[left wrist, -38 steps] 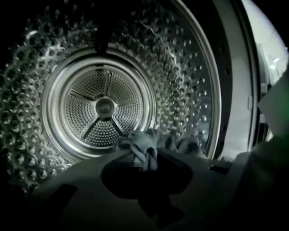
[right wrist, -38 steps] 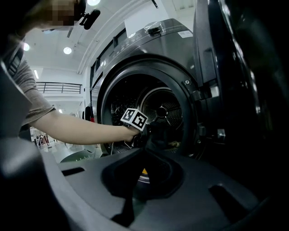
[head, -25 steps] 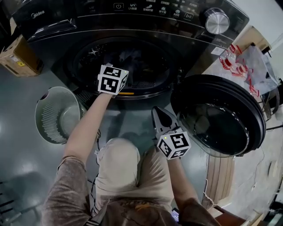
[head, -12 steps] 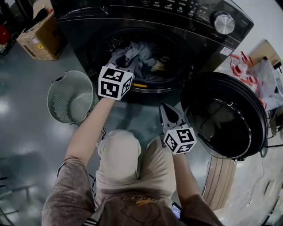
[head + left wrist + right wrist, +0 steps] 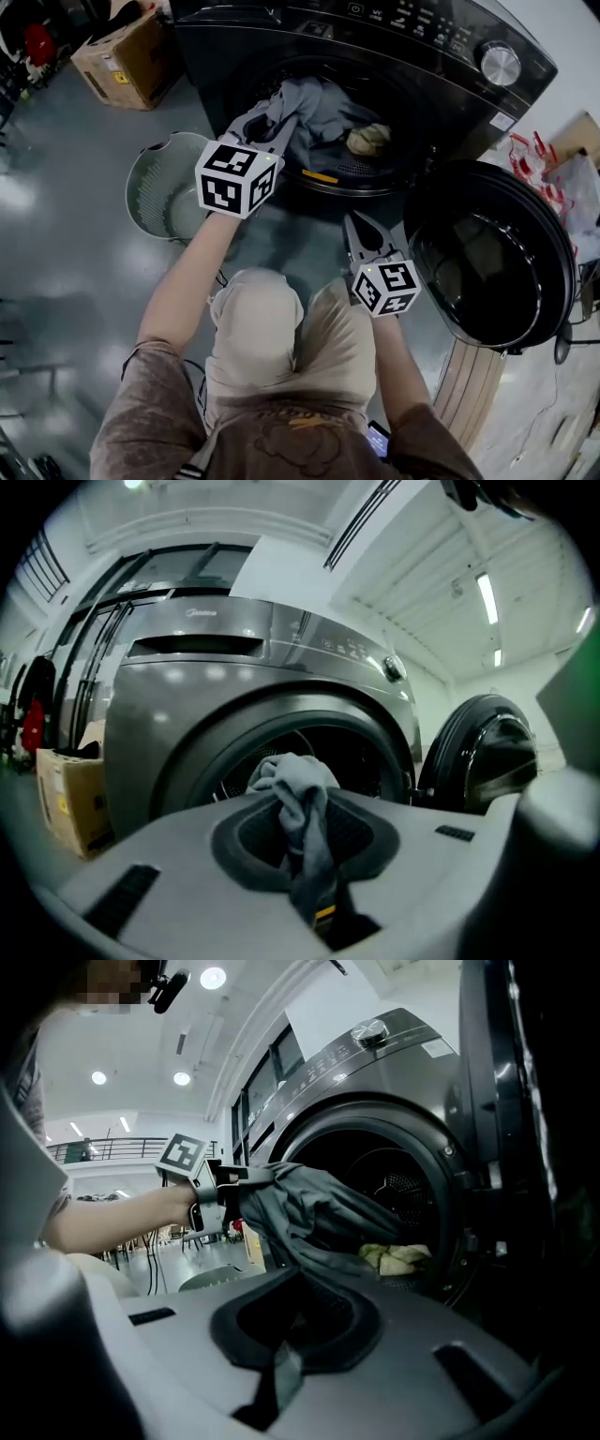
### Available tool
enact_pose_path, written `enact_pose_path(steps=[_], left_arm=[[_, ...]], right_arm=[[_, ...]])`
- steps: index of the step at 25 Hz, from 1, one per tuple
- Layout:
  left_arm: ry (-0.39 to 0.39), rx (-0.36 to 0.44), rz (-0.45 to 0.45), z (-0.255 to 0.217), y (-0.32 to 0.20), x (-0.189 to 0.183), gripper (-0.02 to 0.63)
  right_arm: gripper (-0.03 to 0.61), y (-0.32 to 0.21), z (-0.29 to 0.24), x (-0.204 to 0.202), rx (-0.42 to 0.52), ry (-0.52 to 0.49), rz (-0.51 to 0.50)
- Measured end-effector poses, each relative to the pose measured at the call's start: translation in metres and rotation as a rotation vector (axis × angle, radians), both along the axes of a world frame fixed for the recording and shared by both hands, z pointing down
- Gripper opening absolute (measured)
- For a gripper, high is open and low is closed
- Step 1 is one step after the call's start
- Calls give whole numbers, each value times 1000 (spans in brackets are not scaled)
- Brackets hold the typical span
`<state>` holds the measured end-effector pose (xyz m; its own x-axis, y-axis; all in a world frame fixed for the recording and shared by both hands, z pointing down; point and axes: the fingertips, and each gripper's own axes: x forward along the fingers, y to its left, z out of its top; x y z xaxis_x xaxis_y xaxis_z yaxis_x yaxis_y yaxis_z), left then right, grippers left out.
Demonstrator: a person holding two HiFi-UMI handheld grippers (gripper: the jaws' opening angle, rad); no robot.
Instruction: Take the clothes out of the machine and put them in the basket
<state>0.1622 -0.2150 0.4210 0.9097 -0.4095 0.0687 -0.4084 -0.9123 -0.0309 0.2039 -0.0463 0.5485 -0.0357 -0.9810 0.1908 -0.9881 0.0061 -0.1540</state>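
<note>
Left gripper (image 5: 264, 129), pinching the grey cloth (image 5: 319, 108), now has it half out of the drum (image 5: 398, 98), basket (image 5: 141, 178) next; right gripper (image 5: 358, 225) pressed together, empty.

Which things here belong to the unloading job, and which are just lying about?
Job: machine, yellowish cloth inside it, open door, grey garment in the left gripper, basket.
Lying about: cardboard box, red-and-white bag.
</note>
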Motion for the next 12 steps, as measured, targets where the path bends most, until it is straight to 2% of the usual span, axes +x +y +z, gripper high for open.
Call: enact_pose_path(steps=[12], left_arm=[[43, -24, -77, -14, 6, -68, 74]], right_arm=[[-3, -15, -1, -29, -4, 7, -84]])
